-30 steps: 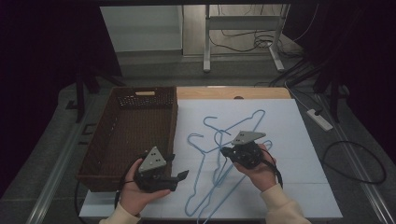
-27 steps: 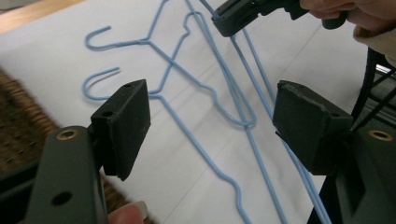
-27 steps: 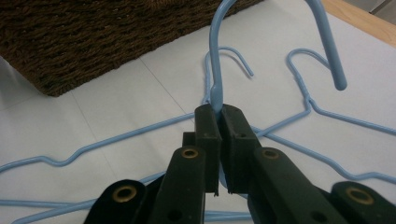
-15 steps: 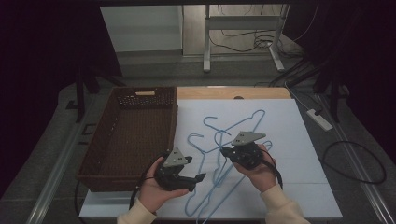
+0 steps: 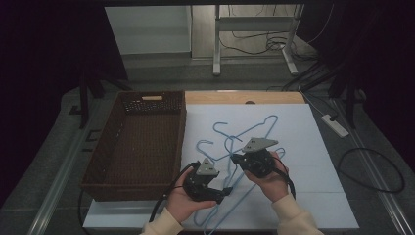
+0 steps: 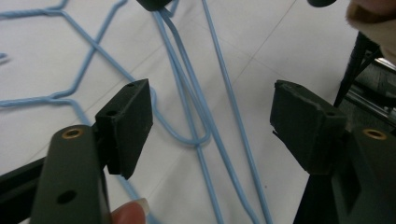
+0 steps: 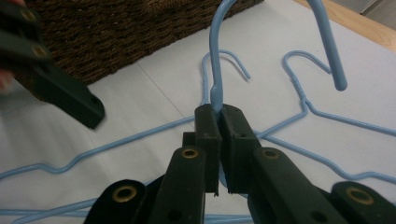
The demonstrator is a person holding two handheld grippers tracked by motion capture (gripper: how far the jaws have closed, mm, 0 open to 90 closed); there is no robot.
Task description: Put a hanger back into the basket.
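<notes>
Several blue wire hangers [image 5: 244, 147] lie tangled on the white sheet in the middle of the high view, hooks toward the upper part of the frame and long bottom wires running down to the lower centre. One of them is held at its neck: in the right gripper view the right gripper [image 7: 219, 116] has its jaws pressed together on the twisted stem just under the hook [image 7: 224, 28], which curves up and over at the top centre. The left gripper [image 6: 210, 121] has its jaws wide apart, hovering over a bunch of crossing wires at the centre of its own view — a shoulder bend and at least two straight runs lie between the pads, none of them pinched.

The step looks like freeing the held hanger from the pile. To do it well, the left gripper should close on a wire of a neighbouring hanger, not the held one, and pin it to the sheet; which run belongs to which is hard to tell from here, so trace it first. Then lift the neck slowly — watching that no hook snags a shoulder.

The brown wicker basket [image 5: 142, 142] stands just beside the sheet at centre left of the high view, the likely place for the freed hanger.
</notes>
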